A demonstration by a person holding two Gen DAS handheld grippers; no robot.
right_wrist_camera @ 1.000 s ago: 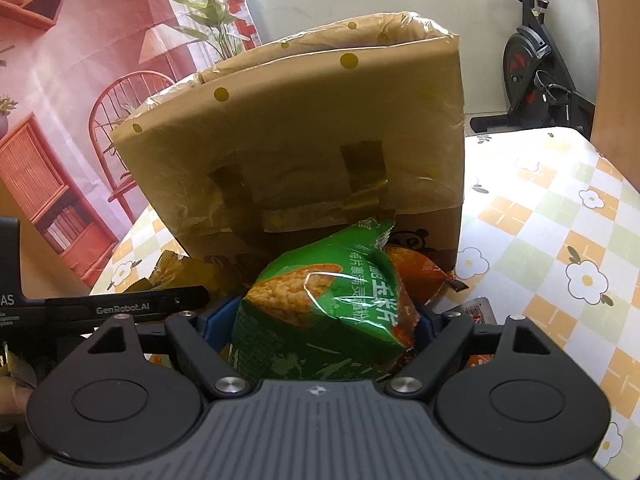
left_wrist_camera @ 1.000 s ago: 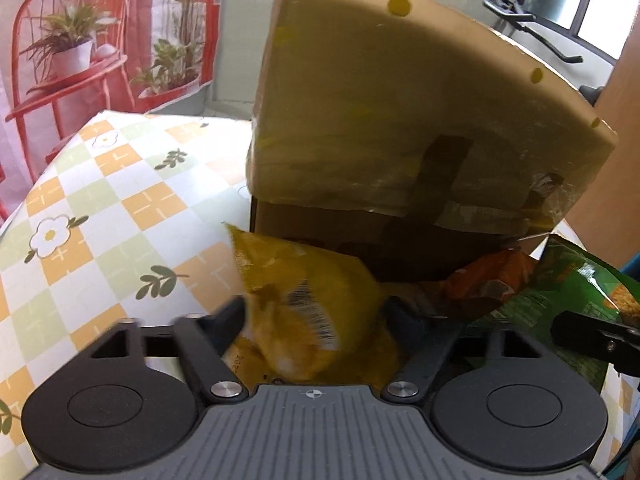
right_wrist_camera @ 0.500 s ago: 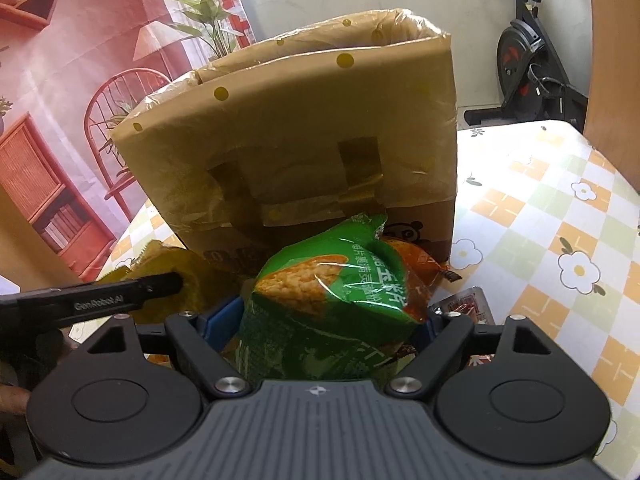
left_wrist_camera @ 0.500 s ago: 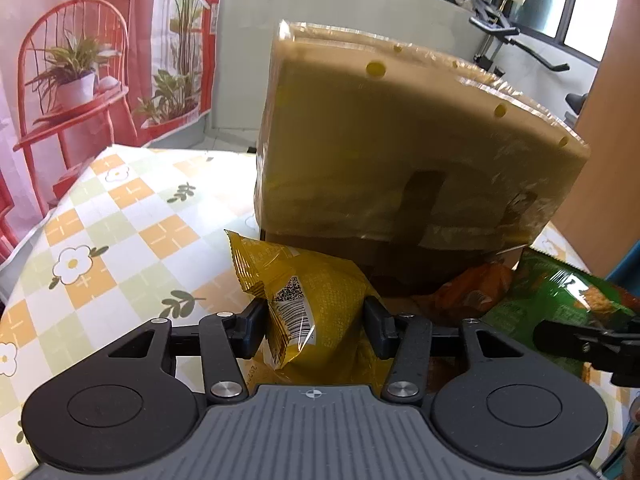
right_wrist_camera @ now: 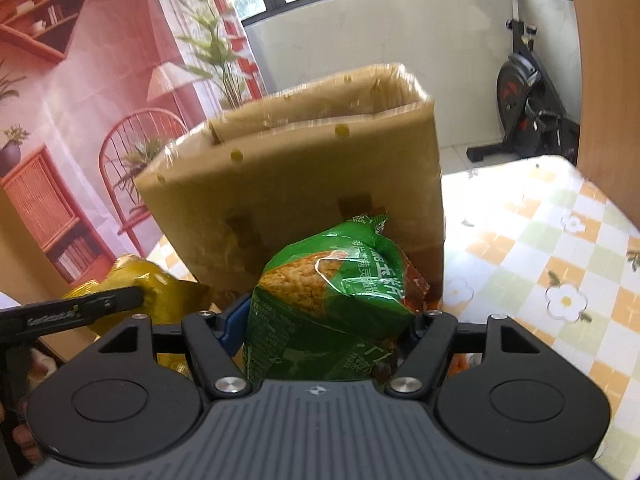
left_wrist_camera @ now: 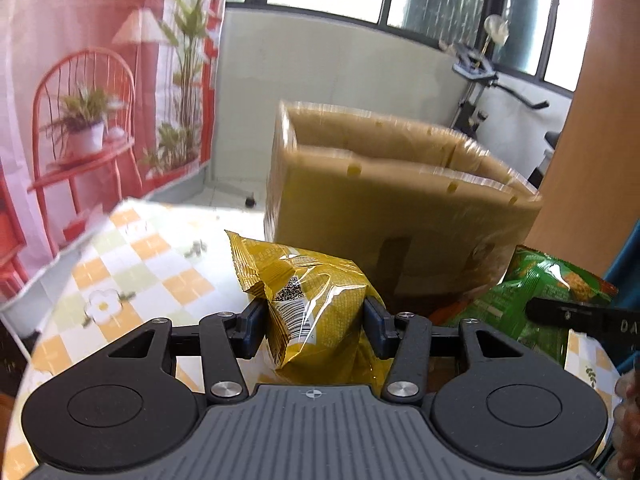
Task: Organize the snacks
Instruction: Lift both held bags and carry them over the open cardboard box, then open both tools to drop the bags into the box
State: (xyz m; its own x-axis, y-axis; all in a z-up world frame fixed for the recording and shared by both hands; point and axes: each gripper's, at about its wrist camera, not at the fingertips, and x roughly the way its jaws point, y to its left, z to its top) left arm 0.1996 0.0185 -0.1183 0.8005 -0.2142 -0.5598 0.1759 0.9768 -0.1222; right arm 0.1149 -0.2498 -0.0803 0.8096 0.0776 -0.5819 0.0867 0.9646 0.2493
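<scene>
My left gripper [left_wrist_camera: 316, 326] is shut on a yellow snack bag [left_wrist_camera: 316, 304] and holds it above the checked tablecloth, in front of a tall open cardboard box [left_wrist_camera: 392, 224] lined with plastic. My right gripper [right_wrist_camera: 324, 324] is shut on a green corn-snack bag [right_wrist_camera: 328, 292], held before the same box [right_wrist_camera: 312, 184]. The green bag also shows at the right of the left wrist view [left_wrist_camera: 548, 292]. The yellow bag shows at the left of the right wrist view [right_wrist_camera: 160, 292]. An orange-red snack bag [right_wrist_camera: 416, 284] lies behind the green one at the box's foot.
The table [right_wrist_camera: 540, 248] carries a white, orange and green checked cloth with flowers. An exercise bike [right_wrist_camera: 528, 104] stands on the floor beyond it. A red printed backdrop [left_wrist_camera: 80, 100] hangs at the left. A wooden panel [left_wrist_camera: 592, 140] rises at the right.
Both grippers have risen with their bags. The box now sits lower in both views and its open top shows.
</scene>
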